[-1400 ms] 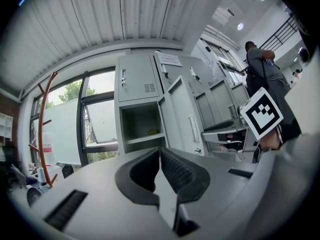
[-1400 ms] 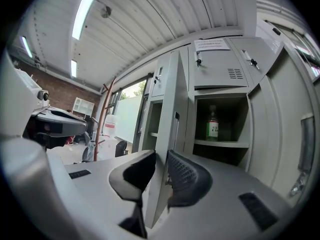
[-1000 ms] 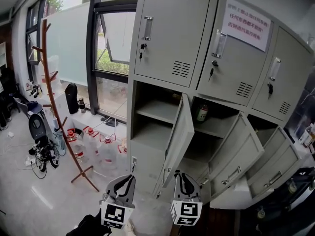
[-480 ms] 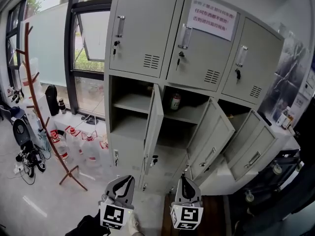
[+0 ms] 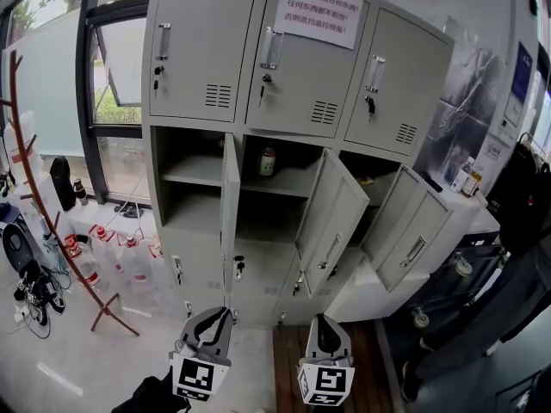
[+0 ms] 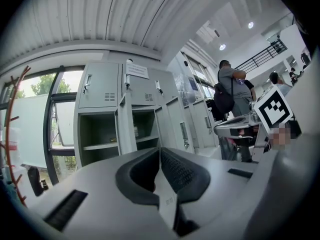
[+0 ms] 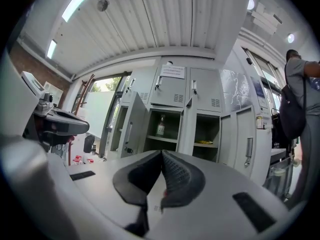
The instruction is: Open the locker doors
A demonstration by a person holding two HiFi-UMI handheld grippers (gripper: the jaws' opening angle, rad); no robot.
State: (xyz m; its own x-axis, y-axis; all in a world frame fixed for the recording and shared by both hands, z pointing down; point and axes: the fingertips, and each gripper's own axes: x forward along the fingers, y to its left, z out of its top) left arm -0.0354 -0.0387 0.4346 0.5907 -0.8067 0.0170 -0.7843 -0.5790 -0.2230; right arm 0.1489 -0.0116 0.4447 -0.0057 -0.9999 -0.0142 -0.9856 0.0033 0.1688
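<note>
Locker bank (image 5: 258,144) sits ahead of me, well apart from both tongs. Top row: three doors (image 5: 202,46), all closed, keys hanging in the locks. Middle row: three doors (image 5: 331,218) swung open, the left one nearly edge-on to my head view. What changed over the last second: only my viewpoint. The bank has slid from right of frame to centre-left, and I now see its full width plus the dark trolley (image 5: 448,291) on its right side. No door changed state in that time. So I read this as repositioning, not progress; by my estimate the top row is what's left, and I'm not in reach of any handle yet. Left tong (image 6: 159,151): pads together, nothing between them. Right tong (image 7: 161,154): also clamped shut, empty. Both will need opening before I can take a handle. Hard to make out: the bottom row is mostly masked by the swung doors, so I can't say which of those are open. The paper notice (image 5: 318,13) on the top middle door is too small to read. A bottle (image 5: 268,160) stands on the middle shelf; something yellow (image 7: 206,143) lies on the right-hand shelf, can't identify it. A person with a backpack (image 6: 230,91) stands off to my right, partly cut off.
</note>
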